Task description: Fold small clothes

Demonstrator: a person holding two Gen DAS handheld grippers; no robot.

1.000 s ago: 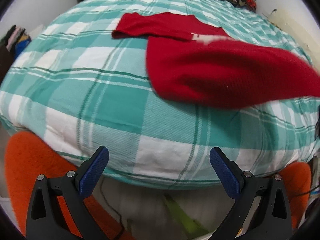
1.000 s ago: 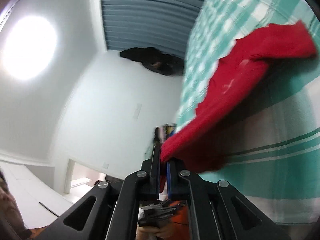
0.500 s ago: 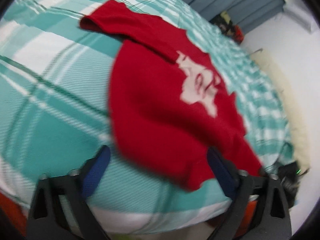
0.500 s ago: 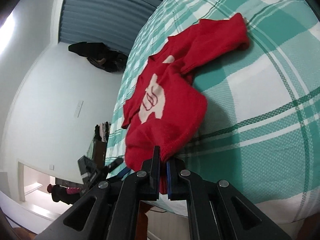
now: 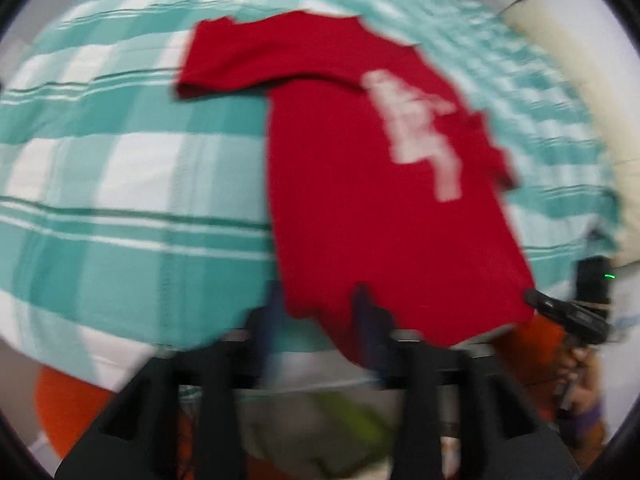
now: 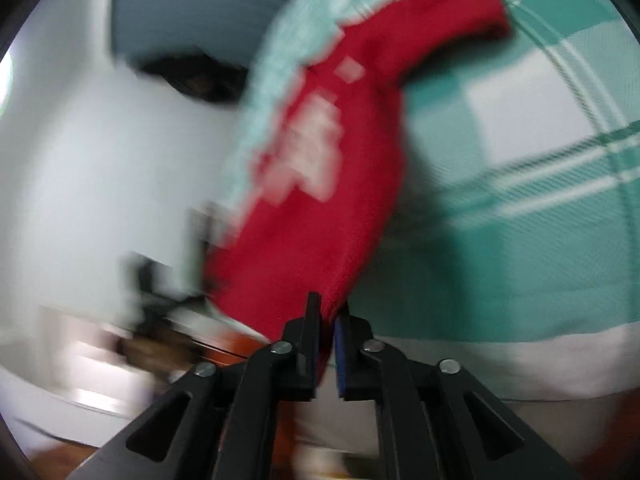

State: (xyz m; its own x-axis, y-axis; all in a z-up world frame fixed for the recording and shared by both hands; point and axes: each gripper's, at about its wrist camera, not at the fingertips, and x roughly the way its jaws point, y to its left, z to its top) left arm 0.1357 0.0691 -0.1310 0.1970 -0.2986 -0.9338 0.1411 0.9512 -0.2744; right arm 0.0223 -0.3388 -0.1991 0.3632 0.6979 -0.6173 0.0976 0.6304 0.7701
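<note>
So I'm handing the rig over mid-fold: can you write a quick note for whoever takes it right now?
Left gripper: jaws closing around the shirt's near hem, cloth between them, grip not yet sure.
Right gripper: jaws opening, the hem's other corner still between the pads.
Shirt: red, white print up, spread on the checked bed, one sleeve out to the side, hem at the bed's near edge.
Done: shirt laid out flat, more or less.
Left: all folds. Likely smooth the hem, then fold sleeves and body.

Teal-and-white plaid bed (image 5: 120,208) under a red shirt (image 5: 360,200)
</note>
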